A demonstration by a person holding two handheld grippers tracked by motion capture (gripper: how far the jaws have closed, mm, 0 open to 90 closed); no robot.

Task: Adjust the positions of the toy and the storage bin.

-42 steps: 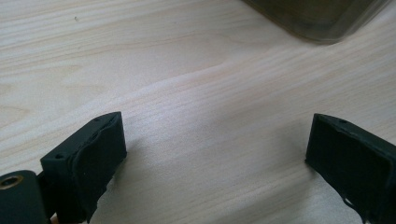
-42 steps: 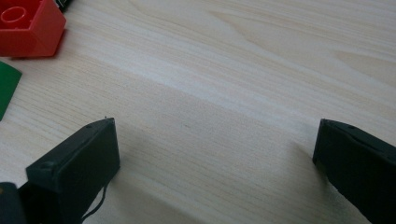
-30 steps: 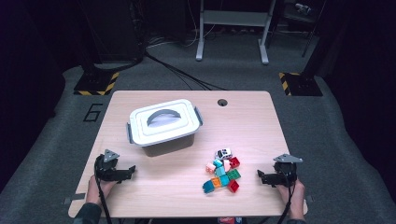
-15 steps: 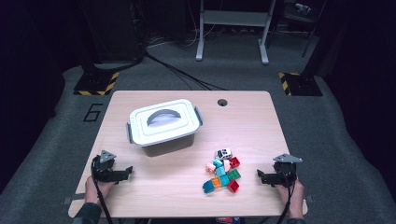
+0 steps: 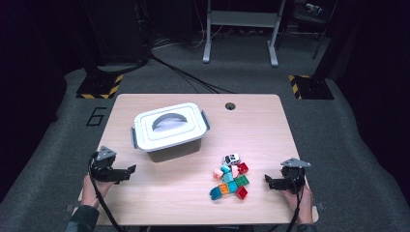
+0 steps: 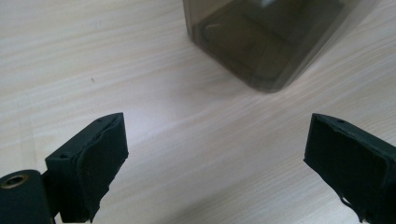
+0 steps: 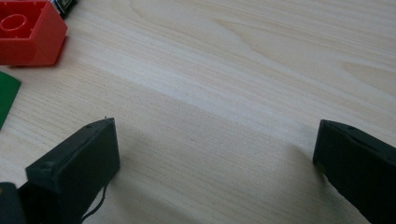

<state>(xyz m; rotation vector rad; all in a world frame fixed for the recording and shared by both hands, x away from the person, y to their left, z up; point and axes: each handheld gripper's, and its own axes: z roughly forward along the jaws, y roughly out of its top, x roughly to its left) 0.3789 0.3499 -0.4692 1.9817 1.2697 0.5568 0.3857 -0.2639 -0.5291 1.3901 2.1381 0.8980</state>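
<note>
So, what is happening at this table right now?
A person holds a gripper in each hand, both open and holding nothing. The left gripper rests near the lidded plastic box, apart from it. The right gripper sits beside a pile of toy bricks with a small toy car. The lid is on; no brick is picked up yet.

Lab or studio, dark grey carpet (image 5: 53, 125), hazard-striped stand bases (image 5: 99, 88), floor cables (image 5: 183, 75), wooden table (image 5: 261, 125)
</note>
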